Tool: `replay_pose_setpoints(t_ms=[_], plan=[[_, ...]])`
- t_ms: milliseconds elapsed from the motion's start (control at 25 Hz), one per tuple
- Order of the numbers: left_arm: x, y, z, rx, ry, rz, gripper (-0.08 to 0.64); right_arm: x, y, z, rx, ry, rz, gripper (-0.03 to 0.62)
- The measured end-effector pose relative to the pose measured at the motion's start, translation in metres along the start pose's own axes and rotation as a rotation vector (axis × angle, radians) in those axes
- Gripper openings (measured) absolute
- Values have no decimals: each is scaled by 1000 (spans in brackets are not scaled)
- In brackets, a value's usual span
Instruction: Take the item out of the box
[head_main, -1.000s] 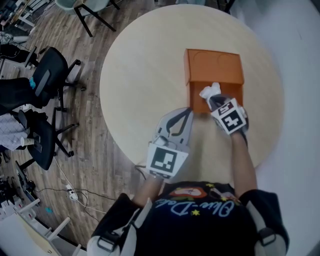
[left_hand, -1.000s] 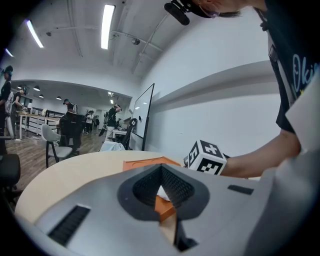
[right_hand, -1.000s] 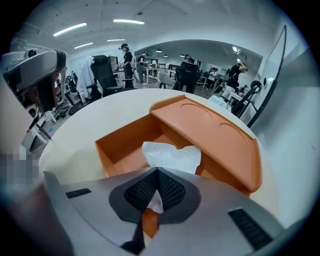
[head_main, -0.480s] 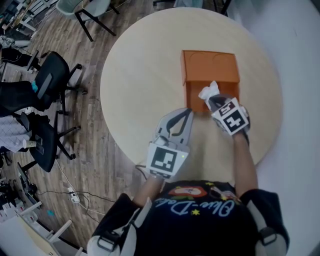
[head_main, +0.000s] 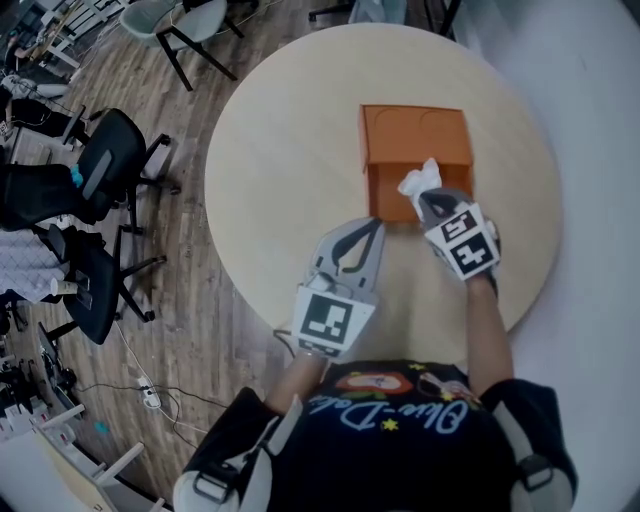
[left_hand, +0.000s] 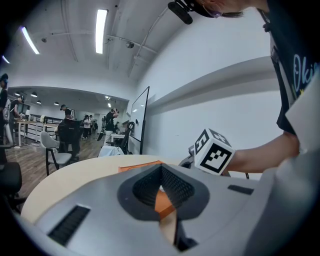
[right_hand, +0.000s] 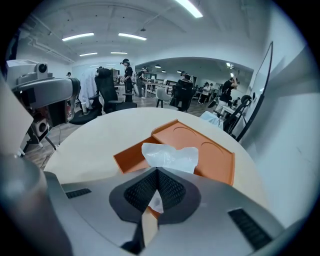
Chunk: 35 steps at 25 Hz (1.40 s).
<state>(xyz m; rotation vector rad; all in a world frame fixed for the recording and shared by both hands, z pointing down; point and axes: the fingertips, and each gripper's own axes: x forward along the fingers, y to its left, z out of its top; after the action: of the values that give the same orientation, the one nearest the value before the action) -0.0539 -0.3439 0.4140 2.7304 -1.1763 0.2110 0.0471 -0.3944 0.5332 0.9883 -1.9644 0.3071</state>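
From my remote station, the head view looked steeply down on a round table (head_main: 280, 150) of pale wood, with an orange box (head_main: 385, 192) lying open on it. Its lid (head_main: 415, 128) was folded flat on the far side and showed two round recesses. The right gripper (head_main: 425, 200) was angled downward over the near, open half of the box. Its jaws were clamped on the bottom edge of a crumpled white item (head_main: 420, 180), which stood up above the pads with the orange behind it. I could not tell whether the item's lower end was clear of the box. The left gripper (head_main: 377, 224) sat just beside the box's near left corner, roughly level, its jaws pressed together with nothing between them. Black office chairs (head_main: 100, 165) stood on the wooden floor to the left of the table.
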Motion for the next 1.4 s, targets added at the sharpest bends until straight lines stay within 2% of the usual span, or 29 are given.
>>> replay_pose_setpoints(t_ms=[360,760,920,1080,1400], plan=[[-9,-15,7,60,27,18,-15,-45,3,22,41,-204,-29,-3],[-17,-54,28,42,8,48,-15,-106,3,19,82,-387,-44,-3],[-21,-68,35,59,1,55,-15,-135,1,14,112,-472,-61,-3],[-23,-78,41,99,2,67,-15,-164,-5,12,108,-564,-75,-3],[-27,-95,50,122,-9,78,-15,-203,9,18,89,-702,-43,-3]])
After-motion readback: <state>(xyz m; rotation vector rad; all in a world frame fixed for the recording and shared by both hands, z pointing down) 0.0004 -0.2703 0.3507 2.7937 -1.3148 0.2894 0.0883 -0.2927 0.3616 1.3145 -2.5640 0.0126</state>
